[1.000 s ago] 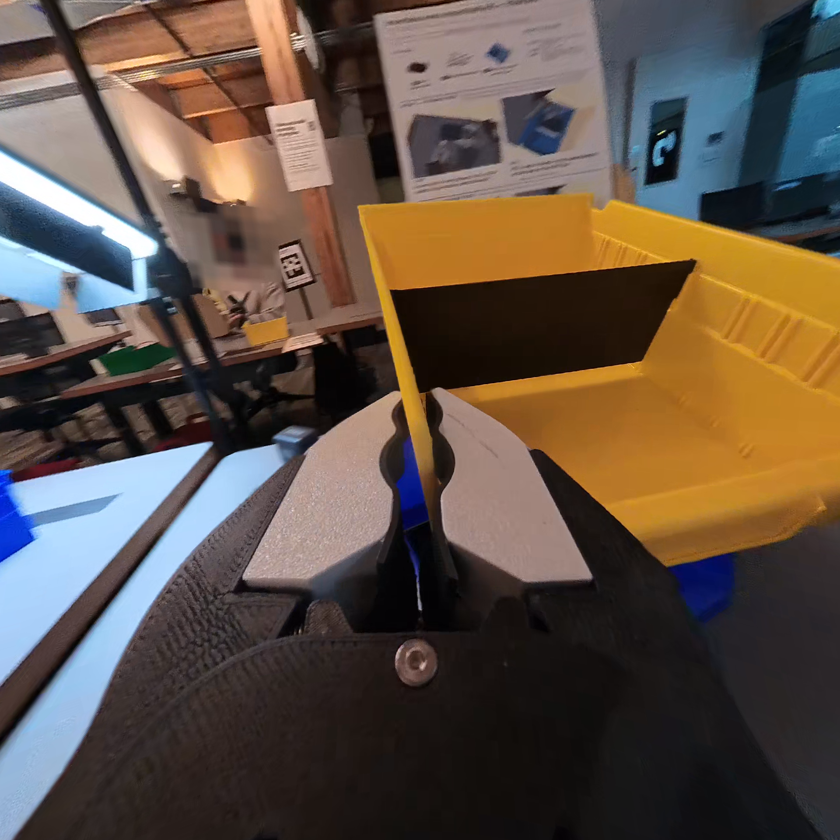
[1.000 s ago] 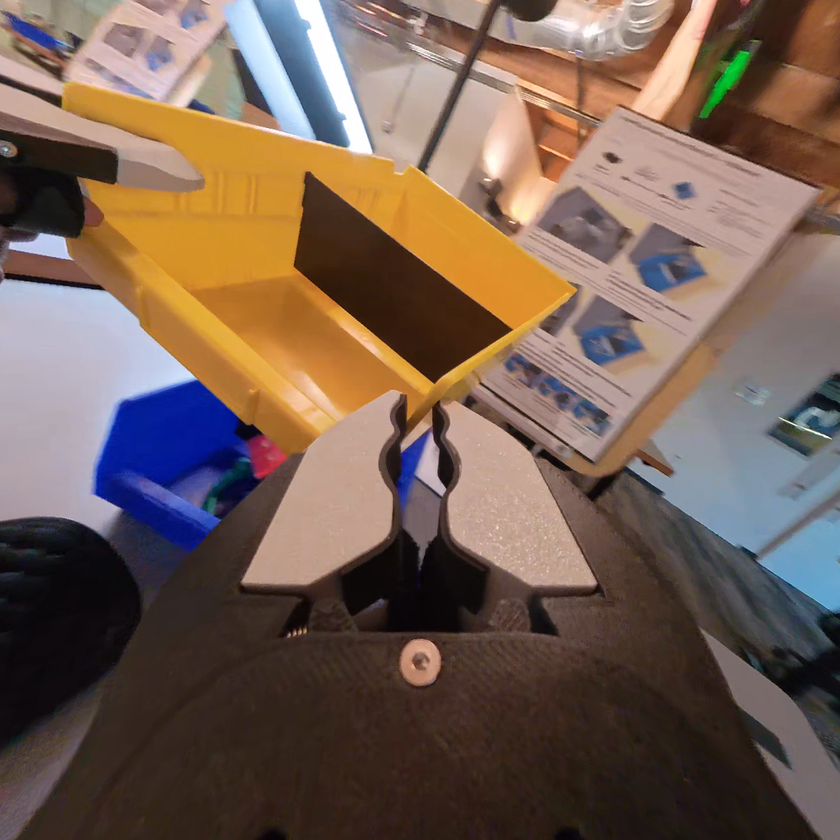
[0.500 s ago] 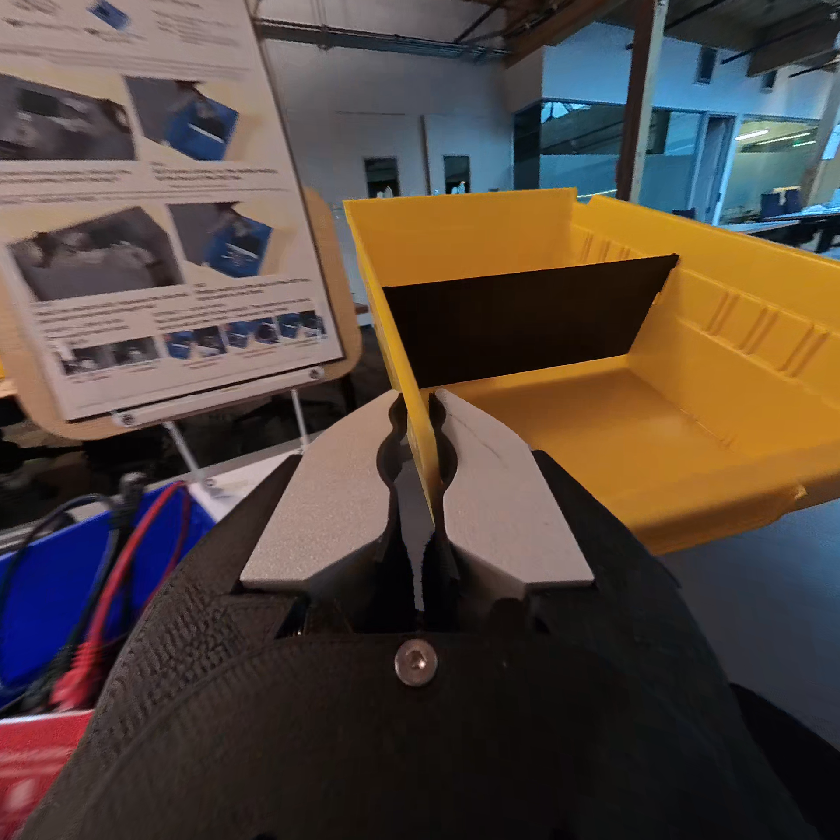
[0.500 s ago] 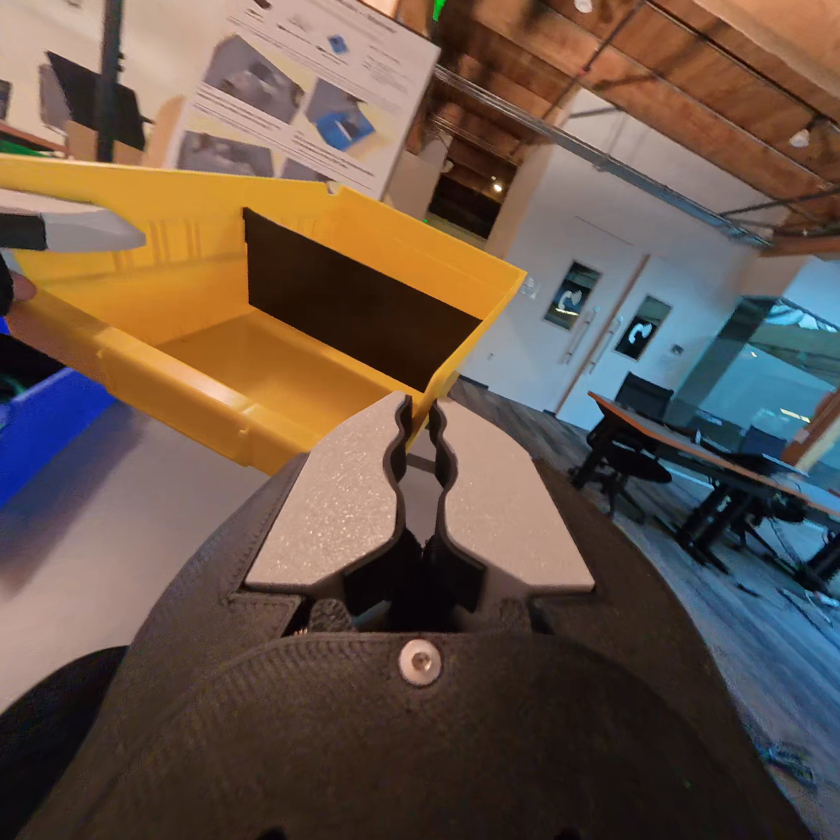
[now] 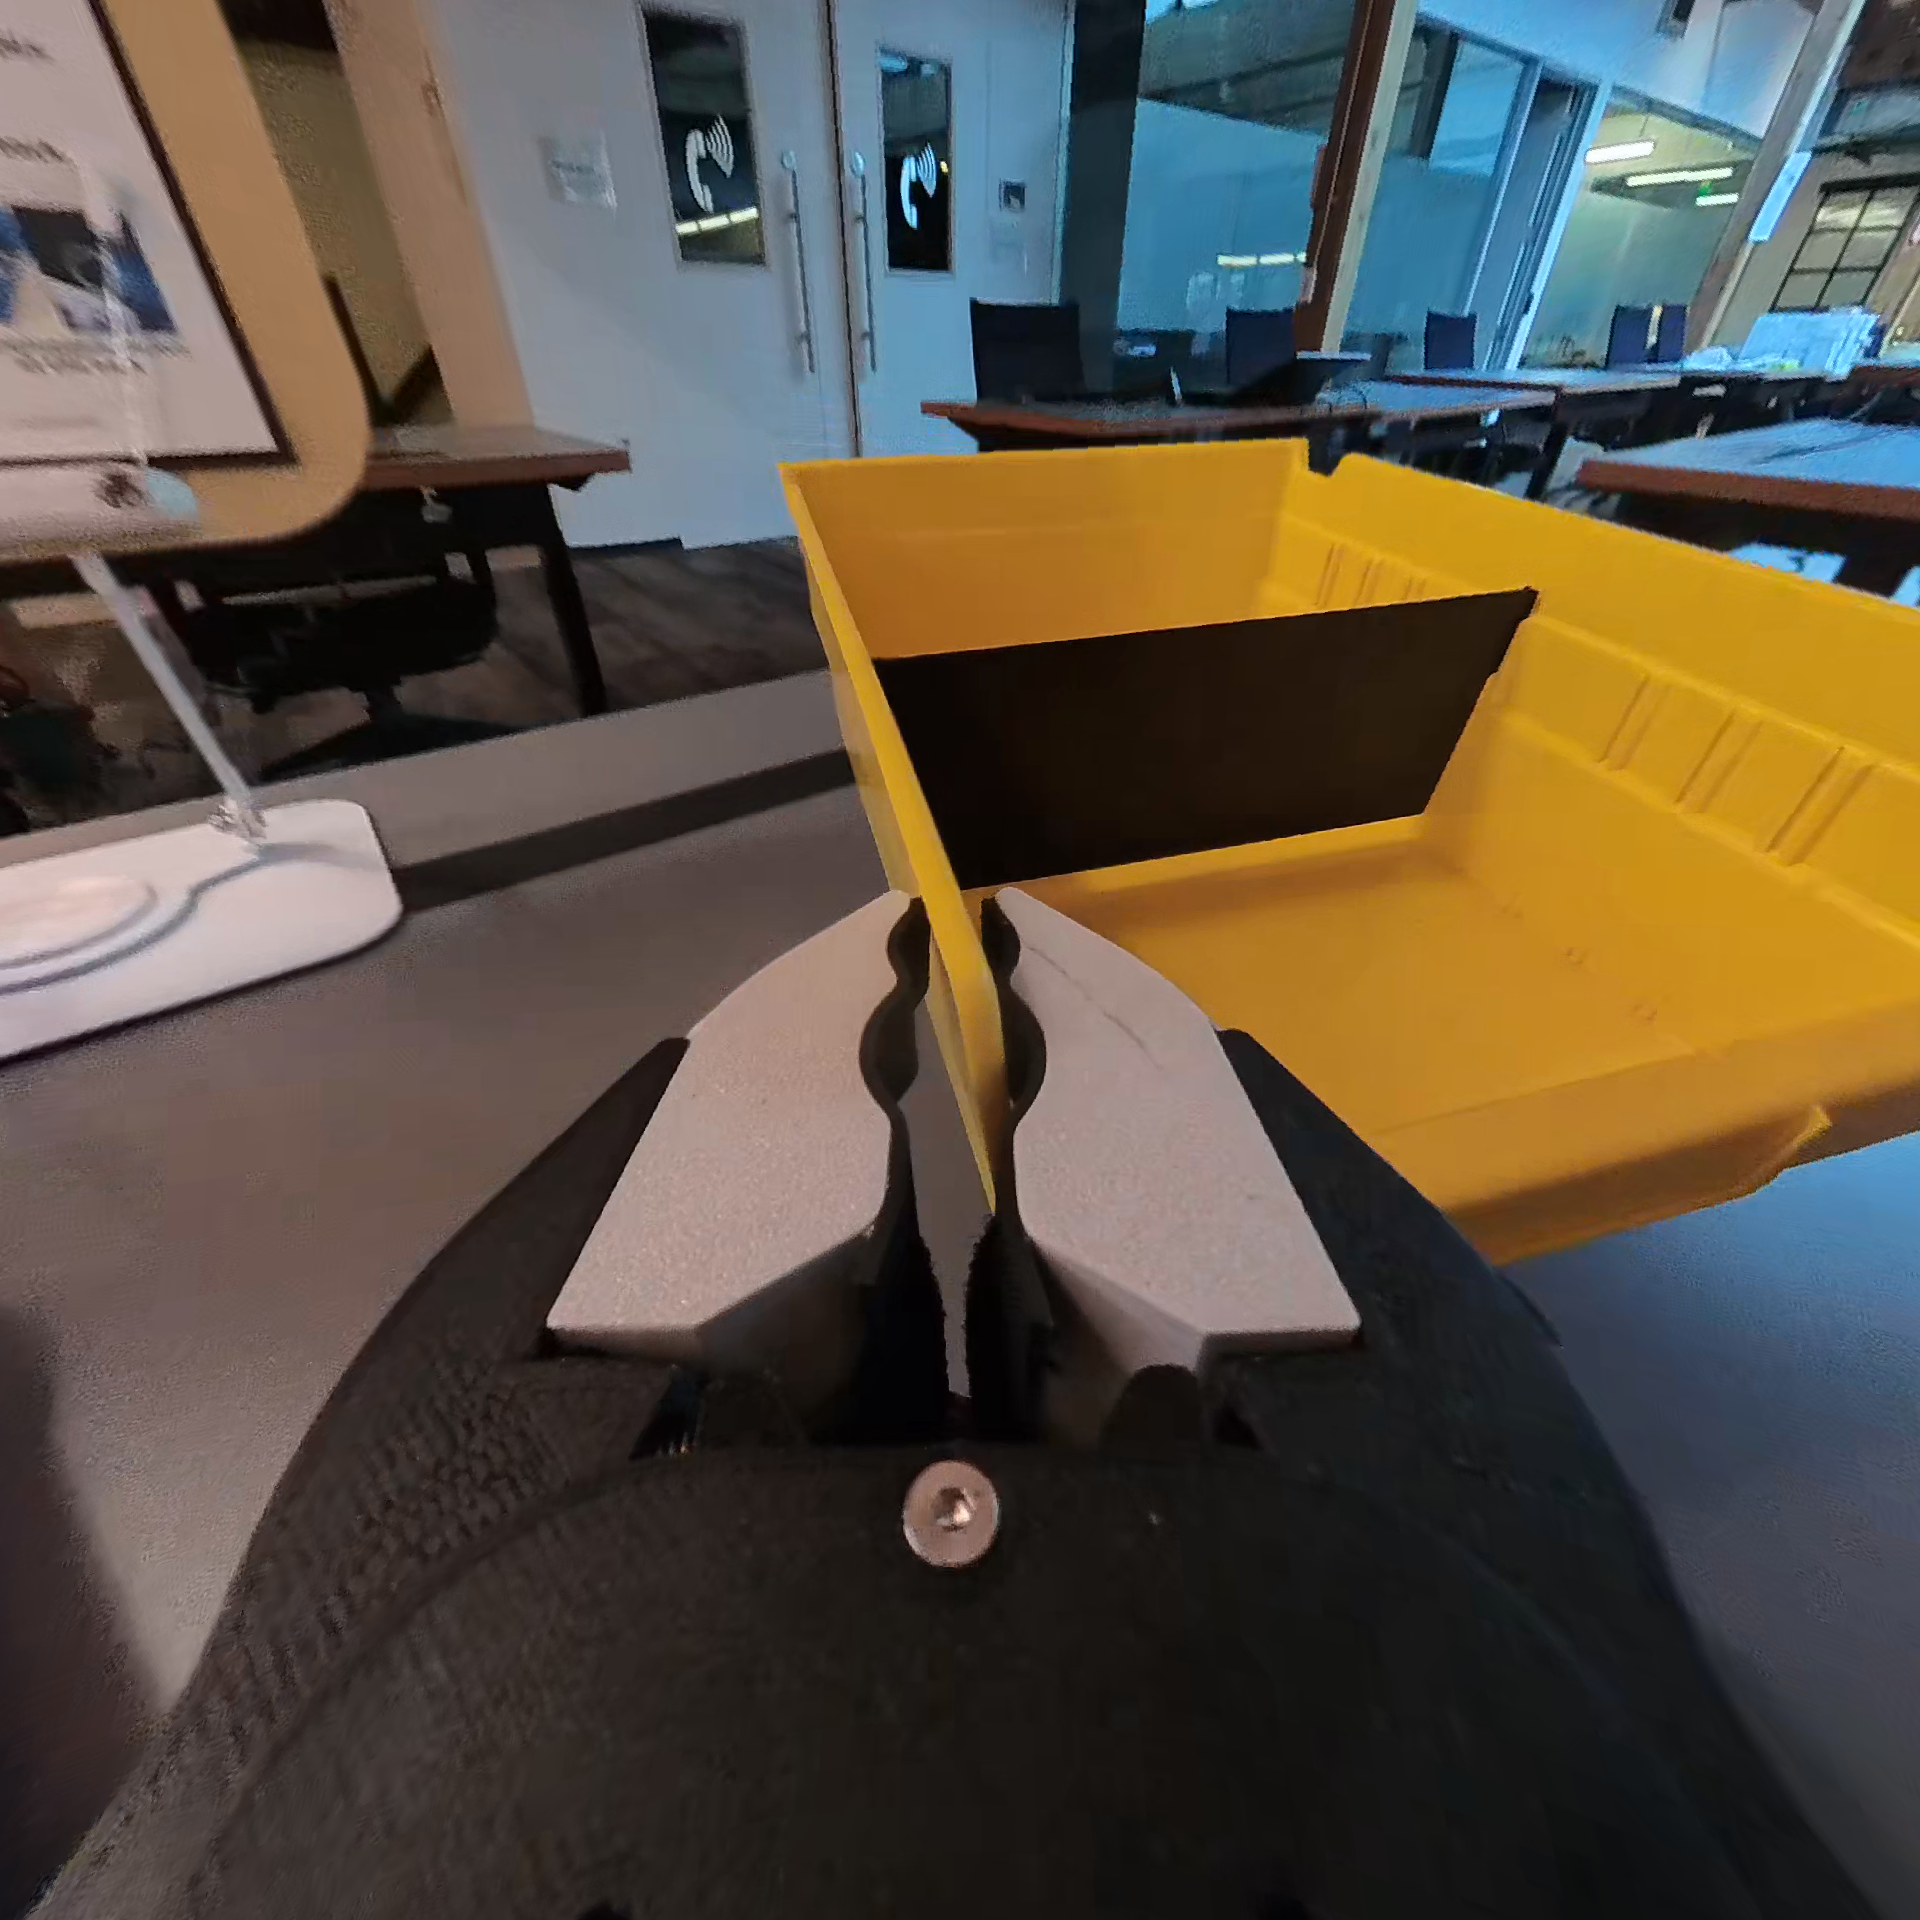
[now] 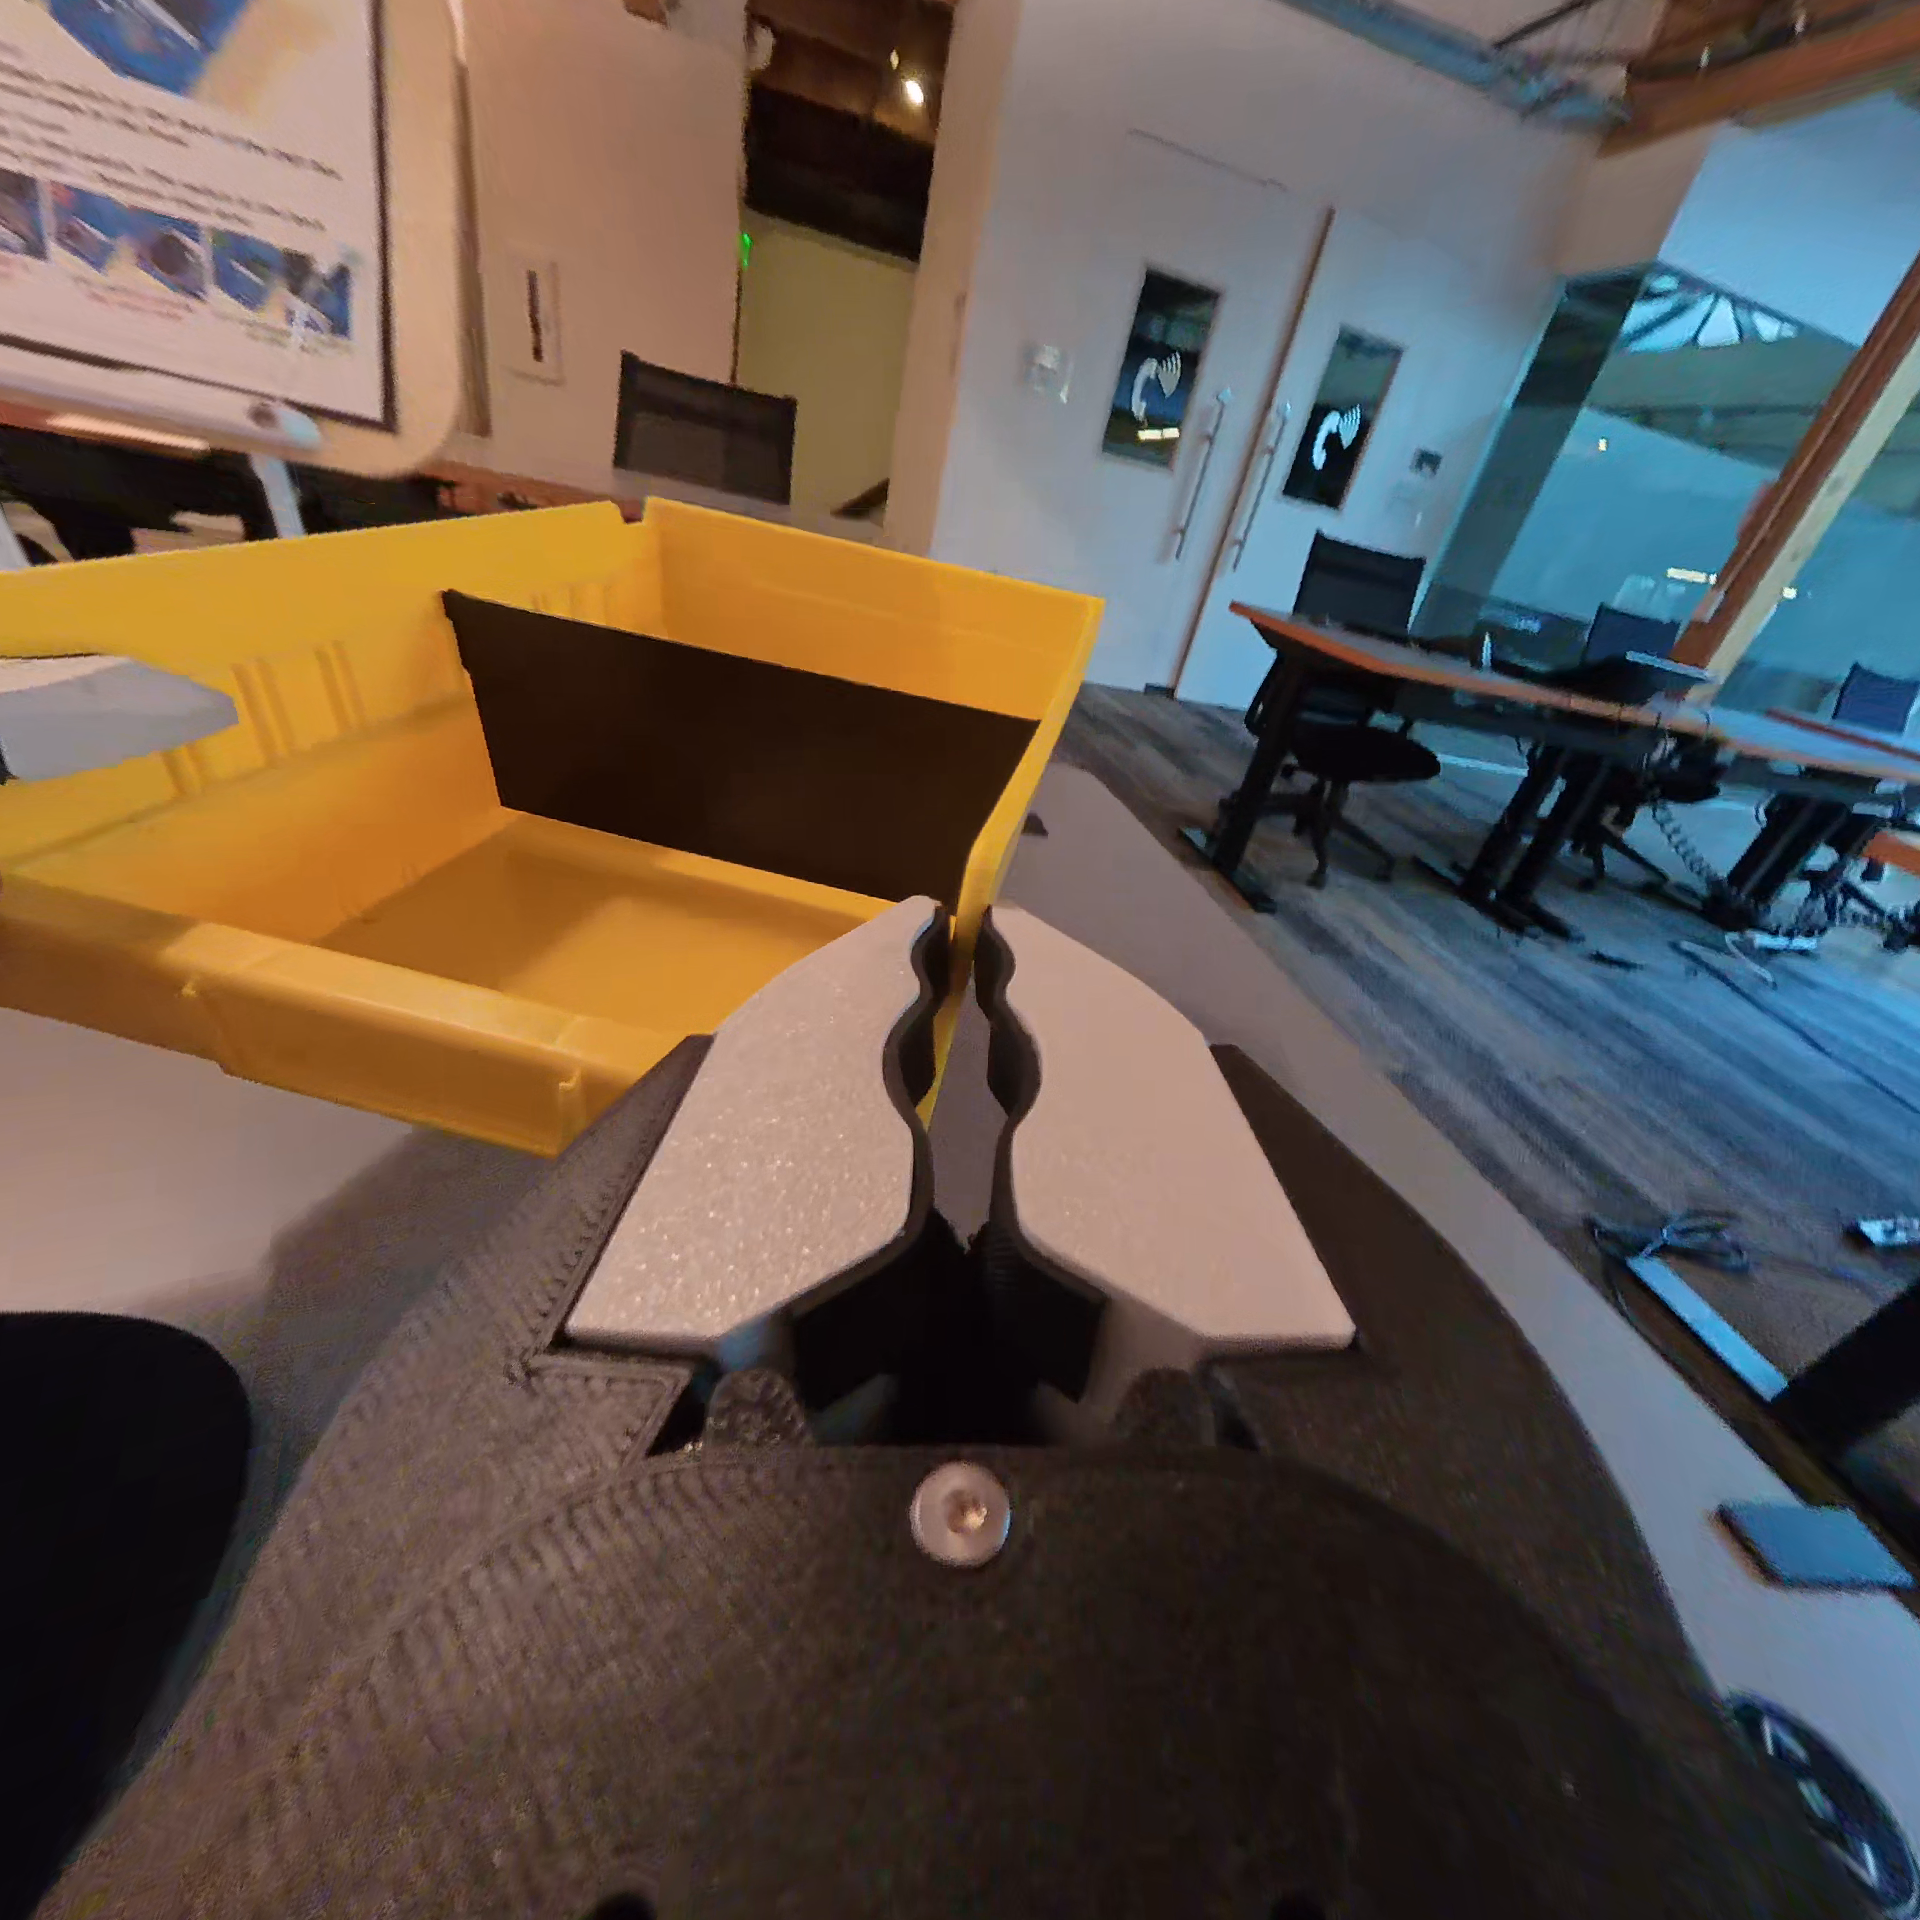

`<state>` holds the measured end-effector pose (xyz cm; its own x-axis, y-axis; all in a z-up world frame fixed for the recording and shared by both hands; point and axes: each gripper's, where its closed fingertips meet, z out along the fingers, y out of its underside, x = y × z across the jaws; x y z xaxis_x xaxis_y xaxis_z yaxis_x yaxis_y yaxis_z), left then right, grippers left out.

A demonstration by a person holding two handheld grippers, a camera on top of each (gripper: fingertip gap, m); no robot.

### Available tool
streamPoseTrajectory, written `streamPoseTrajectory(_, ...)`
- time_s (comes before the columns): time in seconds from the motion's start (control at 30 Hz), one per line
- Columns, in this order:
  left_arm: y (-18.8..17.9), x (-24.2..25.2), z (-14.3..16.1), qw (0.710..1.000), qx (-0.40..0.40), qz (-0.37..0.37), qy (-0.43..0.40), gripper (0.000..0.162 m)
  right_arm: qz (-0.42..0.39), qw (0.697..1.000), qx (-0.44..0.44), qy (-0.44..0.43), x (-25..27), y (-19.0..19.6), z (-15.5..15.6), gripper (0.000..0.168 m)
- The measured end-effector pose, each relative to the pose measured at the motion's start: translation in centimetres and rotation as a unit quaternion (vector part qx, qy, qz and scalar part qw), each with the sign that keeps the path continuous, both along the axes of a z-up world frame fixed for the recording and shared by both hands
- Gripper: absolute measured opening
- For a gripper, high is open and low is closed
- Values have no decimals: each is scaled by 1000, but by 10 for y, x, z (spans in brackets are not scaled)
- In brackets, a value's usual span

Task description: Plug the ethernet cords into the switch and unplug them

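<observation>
Yellow plastic bin (image 5: 1351, 966) with a black divider panel (image 5: 1174, 743) hangs between us above the grey desk (image 5: 312, 1091): our left tool (image 5: 951, 920) pinches one side wall, our right tool (image 6: 964, 920) the opposite wall. We see no cords or switch.

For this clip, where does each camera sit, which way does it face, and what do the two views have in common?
Left wrist view: rides on the left gripper, looking along its fingers, shut on one side wall of the empty yellow bin; offices behind.
Right wrist view: rides on the right gripper, shut on the opposite wall; the left gripper's finger shows at the far left.
Shared: the bin, its black divider, the two doors.
</observation>
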<state>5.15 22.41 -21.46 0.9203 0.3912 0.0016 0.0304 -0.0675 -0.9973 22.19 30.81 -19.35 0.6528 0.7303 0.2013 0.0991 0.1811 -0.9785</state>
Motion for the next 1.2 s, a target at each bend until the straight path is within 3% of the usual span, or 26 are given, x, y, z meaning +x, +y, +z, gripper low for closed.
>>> streamPoseTrajectory(0.23,15,10,-24,999,-33,-22,-17,12,-17,998,-58,-25,11,17,-35,5)
streamPoseTrajectory(0.53,20,21,-40,992,-103,-66,10,21,-37,995,-84,-34,18,25,-45,5)
streamPoseTrajectory(0.7,8,29,-37,983,-141,-112,22,44,-30,991,-123,-35,21,27,-59,12)
streamPoseTrajectory(0.83,-38,29,-17,970,-180,-162,32,58,-42,992,-113,-23,31,27,-44,59)
streamPoseTrajectory(0.9,-73,12,-9,966,-205,-149,54,58,-37,996,-82,-11,31,21,-25,70)
streamPoseTrajectory(1.0,-125,-18,-15,952,-259,-138,89,58,85,994,-45,-52,-3,-17,-9,66)
streamPoseTrajectory(1.07,-157,-38,-26,937,-301,-142,105,55,221,962,-27,-159,-31,-58,-25,63)
streamPoseTrajectory(1.13,-183,-48,-31,928,-317,-159,114,42,261,928,5,-267,-39,-71,-45,56)
streamPoseTrajectory(1.2,-209,-57,-42,914,-360,-159,99,42,276,900,34,-336,-42,-71,-57,48)
